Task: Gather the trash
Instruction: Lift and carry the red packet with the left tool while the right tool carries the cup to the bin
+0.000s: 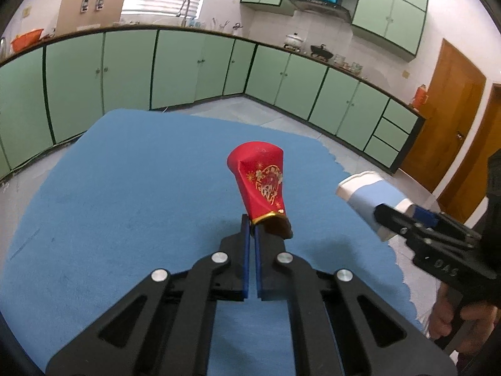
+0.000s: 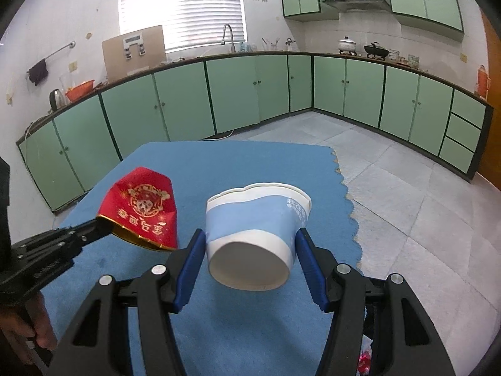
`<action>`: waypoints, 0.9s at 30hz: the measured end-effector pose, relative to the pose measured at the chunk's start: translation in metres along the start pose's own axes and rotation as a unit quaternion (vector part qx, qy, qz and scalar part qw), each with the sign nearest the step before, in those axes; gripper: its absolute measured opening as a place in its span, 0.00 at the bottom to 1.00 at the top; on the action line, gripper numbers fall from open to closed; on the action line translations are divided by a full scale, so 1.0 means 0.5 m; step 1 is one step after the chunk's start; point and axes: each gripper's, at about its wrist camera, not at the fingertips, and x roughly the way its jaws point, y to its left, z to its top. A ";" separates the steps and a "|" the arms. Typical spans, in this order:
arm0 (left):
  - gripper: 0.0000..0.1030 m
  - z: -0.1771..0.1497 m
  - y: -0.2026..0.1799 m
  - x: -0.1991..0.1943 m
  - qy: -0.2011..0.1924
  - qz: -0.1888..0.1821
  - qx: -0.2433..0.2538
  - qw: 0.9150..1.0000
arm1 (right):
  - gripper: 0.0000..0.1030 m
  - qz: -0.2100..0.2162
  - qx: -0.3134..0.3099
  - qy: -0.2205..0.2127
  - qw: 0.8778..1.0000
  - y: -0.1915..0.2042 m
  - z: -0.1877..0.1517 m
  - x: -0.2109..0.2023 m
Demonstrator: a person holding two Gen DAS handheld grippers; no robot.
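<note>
Right wrist: right tongs [image 2: 250, 244] clamp blue-white cup [image 2: 256, 228], contents unseen.

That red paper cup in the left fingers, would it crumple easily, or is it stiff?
Probably flimsy: the red paper cup is already creased and flattened, its gold rim bent where the left gripper pinches it. It likely weighs little, since it hangs off that thin edge above the blue cloth without sagging. Flattened like this, it seems unlikely to roll.
</note>
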 end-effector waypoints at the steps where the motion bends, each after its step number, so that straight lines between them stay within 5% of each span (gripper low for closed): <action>1: 0.01 0.001 -0.007 -0.005 -0.003 -0.002 0.002 1.000 | 0.57 0.001 0.003 -0.001 1.000 -0.004 -0.001 -0.002; 10: 0.01 -0.005 -0.090 -0.014 -0.009 -0.028 0.022 0.999 | 0.57 -0.021 0.014 -0.022 0.999 -0.057 -0.005 -0.062; 27: 0.01 -0.059 -0.358 0.045 0.010 -0.132 0.097 0.986 | 0.57 -0.136 0.070 -0.030 0.988 -0.273 -0.082 -0.230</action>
